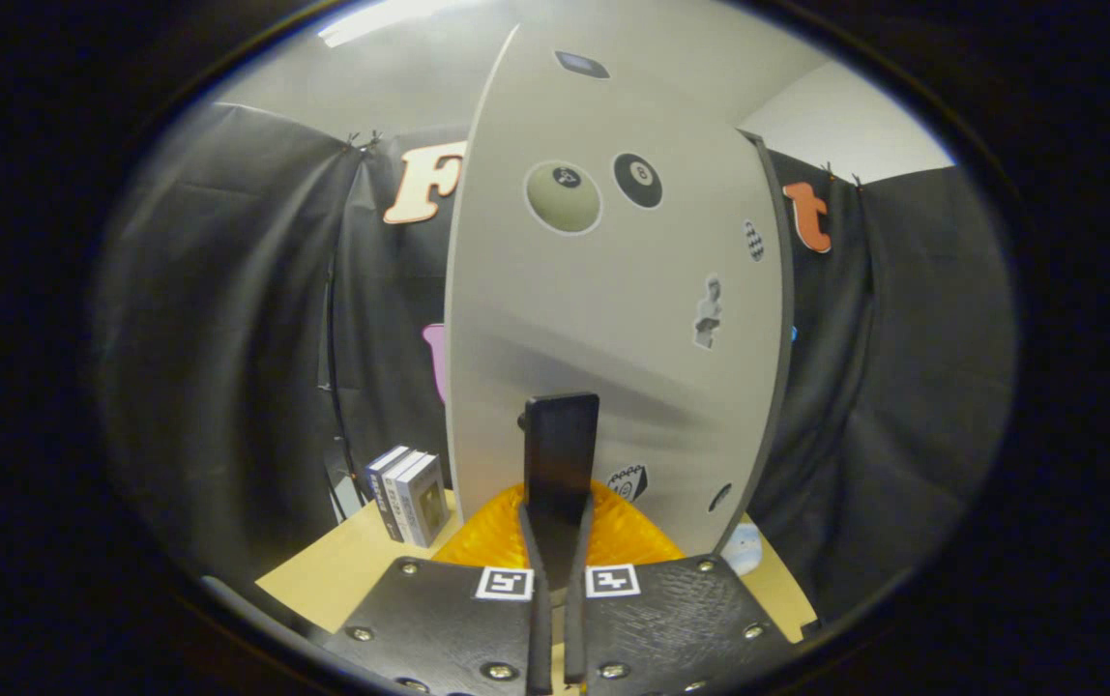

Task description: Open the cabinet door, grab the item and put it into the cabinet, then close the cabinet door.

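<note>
Holding nothing that can be made out, the gripper point(561, 440) has its fingers closed together, tips right at the cabinet door point(613, 319). The door stands straight ahead and fills the space beyond the fingers; it looks like a stiff, light, smooth panel, best taken at its edge or handle, though no handle is clear. An orange item point(487, 541) lies low just under the fingers, on the table point(342, 570); it looks textured, probably light. Boxes point(408, 493) stand left of the fingers.
</note>
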{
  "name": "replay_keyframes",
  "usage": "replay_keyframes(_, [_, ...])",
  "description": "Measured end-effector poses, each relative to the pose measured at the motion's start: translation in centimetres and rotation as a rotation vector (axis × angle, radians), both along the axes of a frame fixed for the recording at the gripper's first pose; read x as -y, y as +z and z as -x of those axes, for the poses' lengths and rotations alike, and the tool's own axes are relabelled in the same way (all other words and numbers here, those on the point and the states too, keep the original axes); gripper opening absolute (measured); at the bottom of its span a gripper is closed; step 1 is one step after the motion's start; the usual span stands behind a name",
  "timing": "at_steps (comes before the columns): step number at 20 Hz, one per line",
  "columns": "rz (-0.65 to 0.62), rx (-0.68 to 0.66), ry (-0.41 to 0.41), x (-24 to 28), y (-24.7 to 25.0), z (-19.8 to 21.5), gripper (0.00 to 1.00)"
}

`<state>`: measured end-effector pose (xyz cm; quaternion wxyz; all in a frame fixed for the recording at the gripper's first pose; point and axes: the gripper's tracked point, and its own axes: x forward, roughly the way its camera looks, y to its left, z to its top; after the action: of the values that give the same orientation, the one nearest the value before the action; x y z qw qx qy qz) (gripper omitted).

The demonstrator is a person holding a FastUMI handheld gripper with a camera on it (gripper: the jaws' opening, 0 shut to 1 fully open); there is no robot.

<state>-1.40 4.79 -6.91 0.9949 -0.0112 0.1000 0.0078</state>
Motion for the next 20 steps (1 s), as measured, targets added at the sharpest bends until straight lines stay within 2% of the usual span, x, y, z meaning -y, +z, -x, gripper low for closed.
replay_keyframes(6, [0.000,-0.017,-0.107,2.4,0.1,1.6,0.05])
replay_keyframes(15, [-0.018,-0.046,-0.319,6.8,0.0,3.4,0.04])
replay_keyframes(20, [-0.019,-0.093,-0.380,8.9,-0.8,4.6,0.03])
